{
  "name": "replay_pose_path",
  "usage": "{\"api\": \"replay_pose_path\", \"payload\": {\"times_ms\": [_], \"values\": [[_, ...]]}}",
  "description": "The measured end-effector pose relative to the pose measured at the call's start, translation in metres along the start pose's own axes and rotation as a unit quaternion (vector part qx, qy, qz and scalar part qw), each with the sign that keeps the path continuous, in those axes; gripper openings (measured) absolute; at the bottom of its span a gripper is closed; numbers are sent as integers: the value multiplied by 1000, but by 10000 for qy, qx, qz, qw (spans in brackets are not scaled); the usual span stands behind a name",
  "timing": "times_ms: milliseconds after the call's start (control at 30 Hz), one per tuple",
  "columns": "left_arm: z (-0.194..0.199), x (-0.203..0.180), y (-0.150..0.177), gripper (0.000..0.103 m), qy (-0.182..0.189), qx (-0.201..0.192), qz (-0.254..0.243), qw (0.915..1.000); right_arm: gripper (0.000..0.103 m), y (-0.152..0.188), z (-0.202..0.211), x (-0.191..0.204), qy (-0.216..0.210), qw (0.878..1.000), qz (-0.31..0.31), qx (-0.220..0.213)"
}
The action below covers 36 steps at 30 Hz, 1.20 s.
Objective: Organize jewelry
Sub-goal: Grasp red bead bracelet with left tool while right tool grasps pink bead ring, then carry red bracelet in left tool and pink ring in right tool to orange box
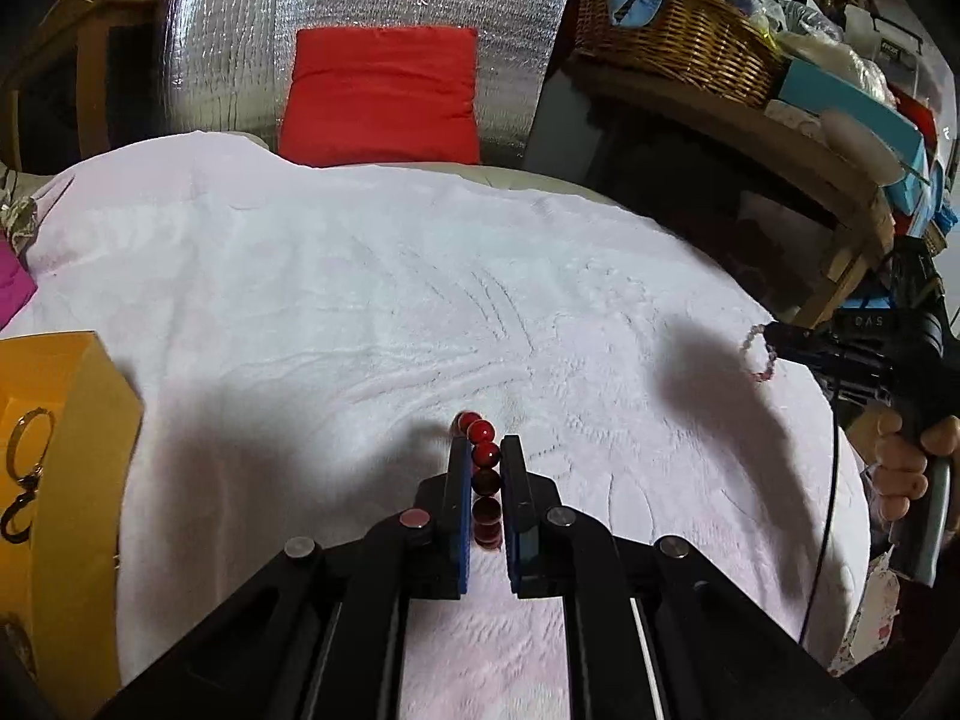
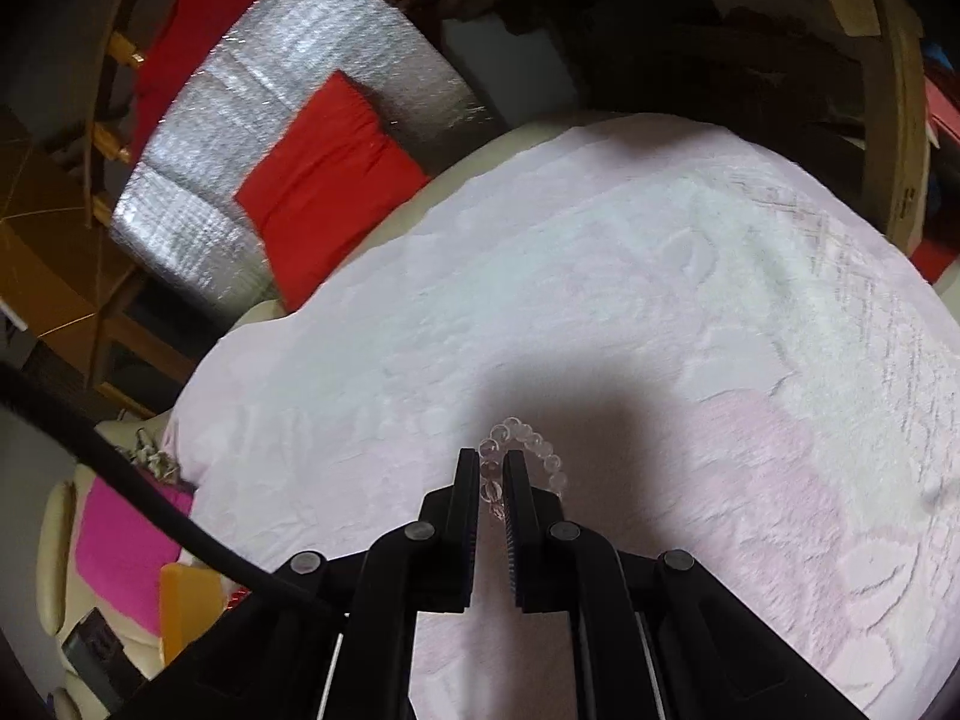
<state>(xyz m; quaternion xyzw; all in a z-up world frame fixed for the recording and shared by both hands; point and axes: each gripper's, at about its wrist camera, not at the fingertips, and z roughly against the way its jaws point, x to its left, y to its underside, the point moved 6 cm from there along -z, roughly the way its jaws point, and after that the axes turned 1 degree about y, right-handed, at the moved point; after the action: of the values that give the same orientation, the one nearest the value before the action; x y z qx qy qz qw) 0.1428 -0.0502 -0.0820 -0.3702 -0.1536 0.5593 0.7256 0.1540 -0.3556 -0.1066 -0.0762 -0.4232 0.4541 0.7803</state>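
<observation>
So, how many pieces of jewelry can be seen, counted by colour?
Red bead bracelet: 1, in left hand-held gripper
Clear bead bracelet: 1, in right hand-held gripper
Gold pieces in yellow box: 2
Total: 4

Two tools (image 1: 485, 450) (image 2: 491, 461), two bead bracelets, one red (image 1: 482, 468), one clear (image 2: 528, 450); one yellow box (image 1: 54, 480).
</observation>
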Motion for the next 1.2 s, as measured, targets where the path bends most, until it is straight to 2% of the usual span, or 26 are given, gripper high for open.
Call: {"api": "replay_pose_path", "payload": {"times_ms": [267, 533, 767, 1200], "values": [[21, 13, 4, 9, 23, -116, 97, 9999, 9, 19, -2, 45, -369, 9985, 342, 216], [35, 23, 4, 9, -23, -208, 202, 9996, 9, 38, -16, 79, -510, 9966, 513, 397], [52, 31, 11, 9, -309, -287, 318, 9986, 9, 52, -24, 101, -669, 9944, 600, 565], [72, 26, 18, 9, -959, -507, 107, 9940, 9, 81, -7, 121, -764, 9920, 804, 597]]}}
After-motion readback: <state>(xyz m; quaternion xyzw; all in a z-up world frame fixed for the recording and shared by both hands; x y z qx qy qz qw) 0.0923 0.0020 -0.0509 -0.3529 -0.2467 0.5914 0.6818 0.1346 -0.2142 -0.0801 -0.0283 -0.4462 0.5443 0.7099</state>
